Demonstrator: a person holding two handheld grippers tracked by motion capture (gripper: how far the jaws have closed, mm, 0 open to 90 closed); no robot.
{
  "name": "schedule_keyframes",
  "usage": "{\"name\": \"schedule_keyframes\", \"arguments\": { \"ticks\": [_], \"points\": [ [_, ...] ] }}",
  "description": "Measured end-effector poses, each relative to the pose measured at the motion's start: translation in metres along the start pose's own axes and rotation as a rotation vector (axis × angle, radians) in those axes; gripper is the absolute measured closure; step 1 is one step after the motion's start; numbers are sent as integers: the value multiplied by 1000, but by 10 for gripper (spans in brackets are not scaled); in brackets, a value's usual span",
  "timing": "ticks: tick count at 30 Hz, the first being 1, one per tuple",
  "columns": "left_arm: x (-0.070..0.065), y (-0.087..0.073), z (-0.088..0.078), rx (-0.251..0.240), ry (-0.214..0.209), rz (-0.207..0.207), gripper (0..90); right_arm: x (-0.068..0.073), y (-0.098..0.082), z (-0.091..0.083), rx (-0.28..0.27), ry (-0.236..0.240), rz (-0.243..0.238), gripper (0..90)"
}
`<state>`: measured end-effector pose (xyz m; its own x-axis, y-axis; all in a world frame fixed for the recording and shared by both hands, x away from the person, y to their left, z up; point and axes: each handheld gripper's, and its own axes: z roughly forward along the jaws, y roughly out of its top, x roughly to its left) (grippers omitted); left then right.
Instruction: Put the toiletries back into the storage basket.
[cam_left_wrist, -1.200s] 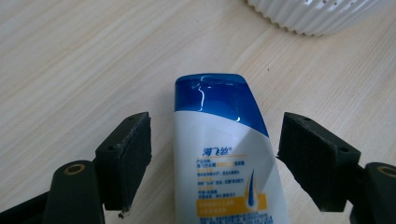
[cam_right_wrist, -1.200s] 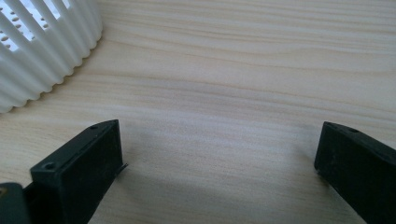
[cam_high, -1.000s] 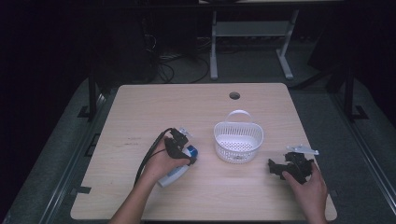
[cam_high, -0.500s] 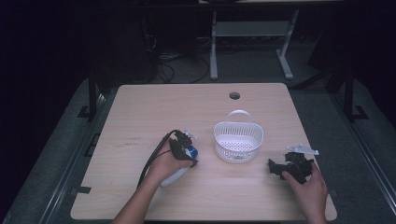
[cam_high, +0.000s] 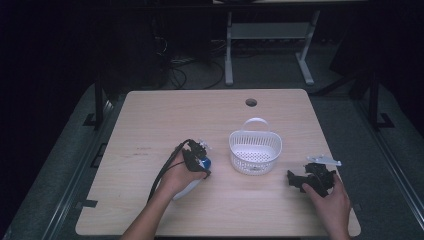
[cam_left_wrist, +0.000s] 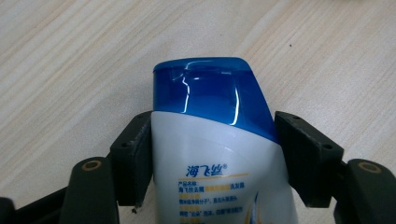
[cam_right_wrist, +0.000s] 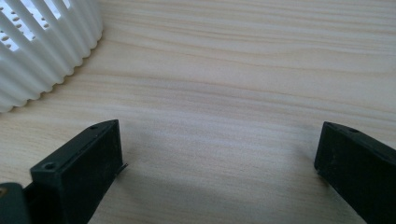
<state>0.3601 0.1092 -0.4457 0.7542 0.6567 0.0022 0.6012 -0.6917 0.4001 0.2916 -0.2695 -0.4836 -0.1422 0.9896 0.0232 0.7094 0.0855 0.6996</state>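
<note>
The shampoo bottle (cam_left_wrist: 219, 154) lies flat on the wooden counter (cam_high: 150, 120), in the lower middle of the left gripper view and left of centre in the high view (cam_high: 192, 182), its white body printed with blue characters and yellow bands, its glossy translucent blue cap (cam_left_wrist: 210, 91) pointing up the frame. The left tongs (cam_left_wrist: 212, 154) straddle the bottle just below the cap; their jaws have just been closing with the bottle between them, and now the left jaw sits against the white wall while the right jaw stands close beside the shoulder, a sliver of gap apparently remaining, so the grip does not yet look finished. To do this step well, I would judge it best to finish closing squarely on the white body rather than the slanted cap, since the smooth, tapering plastic could squirt forward out of a pinch made too near the top; a firm, centred squeeze before any lift seems wise. To the right of the bottle in the high view stands a white slotted basket (cam_high: 255, 152) with a hoop handle, the likely place for it. At the lower right of that view the right tongs (cam_high: 295, 180) rest on the counter, their jaws wide apart with nothing between them.
</note>
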Motion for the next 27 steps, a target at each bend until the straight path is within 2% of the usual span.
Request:
{"name": "schedule_keyframes", "arguments": {
  "ticks": [7, 11, 19, 27],
  "points": [
    [0, 0, -1, 13, -2, 9, 358, 0, 0, 0, 0, 0, 0, 4],
    [3, -2, -4, -4, -25, 0, 362, 0, 0, 0, 0, 0, 1, 4],
    [11, -8, -17, -75, -61, 6, 364, 0, 0, 0, 0, 0, 1, 4],
    [19, -17, -32, -163, -120, 8, 365, 0, 0, 0, 0, 0, 1, 4]
  ]
}}
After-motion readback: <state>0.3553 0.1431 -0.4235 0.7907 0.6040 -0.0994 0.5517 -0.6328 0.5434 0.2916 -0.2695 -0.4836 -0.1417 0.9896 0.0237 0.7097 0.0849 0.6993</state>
